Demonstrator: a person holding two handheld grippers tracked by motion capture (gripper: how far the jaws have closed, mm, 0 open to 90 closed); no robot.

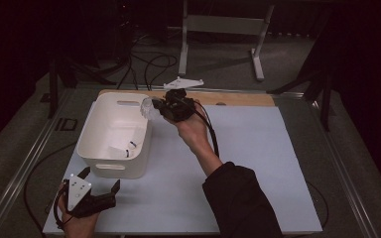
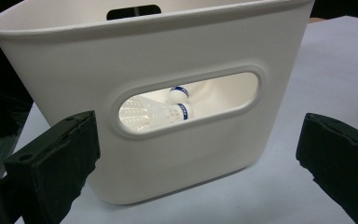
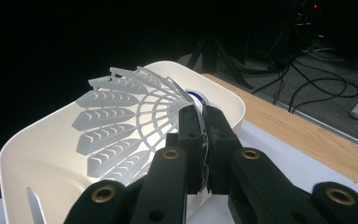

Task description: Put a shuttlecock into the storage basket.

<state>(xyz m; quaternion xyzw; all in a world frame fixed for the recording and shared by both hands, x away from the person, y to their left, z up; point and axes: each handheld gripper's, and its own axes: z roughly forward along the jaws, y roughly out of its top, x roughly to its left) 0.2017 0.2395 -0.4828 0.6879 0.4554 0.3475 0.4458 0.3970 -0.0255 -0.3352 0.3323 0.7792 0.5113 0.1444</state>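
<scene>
My right gripper [image 3: 204, 140] is clamped on a shuttlecock [image 3: 121, 126] over the bin's [image 1: 92, 124] far rim; left gripper [image 1: 99, 181] gapes idle beside the bin; let go early and it'll bounce off the rim.

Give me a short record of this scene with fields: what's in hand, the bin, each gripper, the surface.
in hand: a white shuttlecock with a plastic lattice skirt and blue band
right gripper: fingers shut on the shuttlecock's skirt, held over the bin's far right rim
bin: white plastic, handle slots in its walls
bin contents: two shuttlecocks, seen through the near slot
left gripper: fingers open, holding nothing, beside the bin's near wall
surface: pale blue mat on a wooden table
</scene>
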